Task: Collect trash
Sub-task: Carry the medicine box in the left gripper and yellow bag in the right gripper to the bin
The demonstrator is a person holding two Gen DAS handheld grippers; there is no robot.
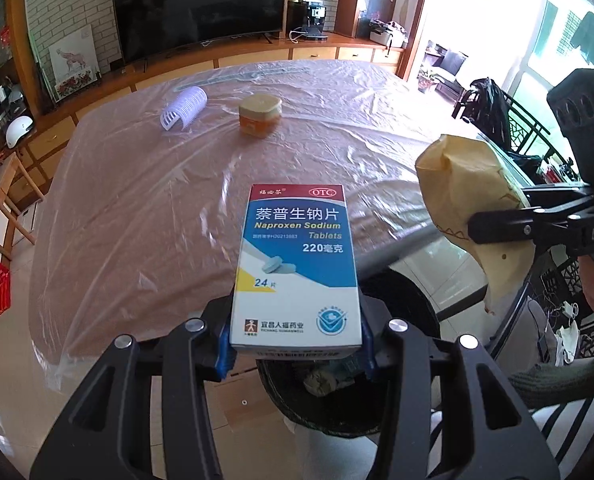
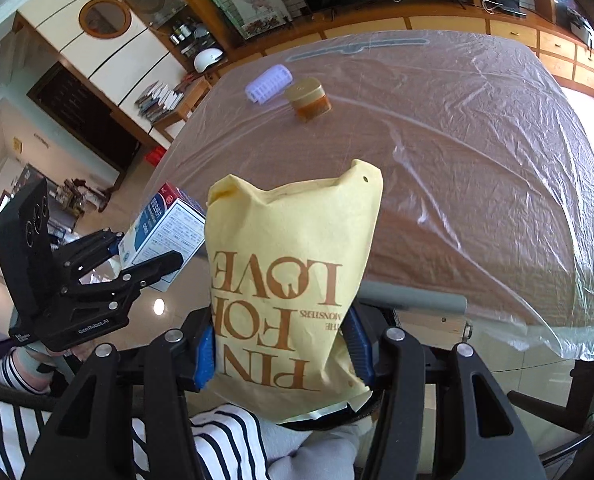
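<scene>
In the left wrist view my left gripper (image 1: 297, 346) is shut on a blue and white medicine box (image 1: 297, 264), blue pads pressing on its two sides. Right below the box stands a black trash bin (image 1: 325, 416) with crumpled scraps inside. At the right of that view my right gripper (image 1: 505, 228) clamps a yellow paper bag (image 1: 469, 184). In the right wrist view, the right gripper (image 2: 283, 354) is shut on the yellow paper bag (image 2: 289, 280), printed in brown letters. The left gripper (image 2: 137, 258) with the medicine box (image 2: 165, 228) hangs to its left, off the table's near edge.
A table under clear plastic sheet (image 1: 145, 208) holds an orange jar (image 1: 259, 116) and a pale ribbed roller (image 1: 183, 108) at its far side. A striped sleeve (image 2: 225, 436) lies under the right gripper. TV and cabinets line the back wall; a black chair (image 1: 493, 120) stands right.
</scene>
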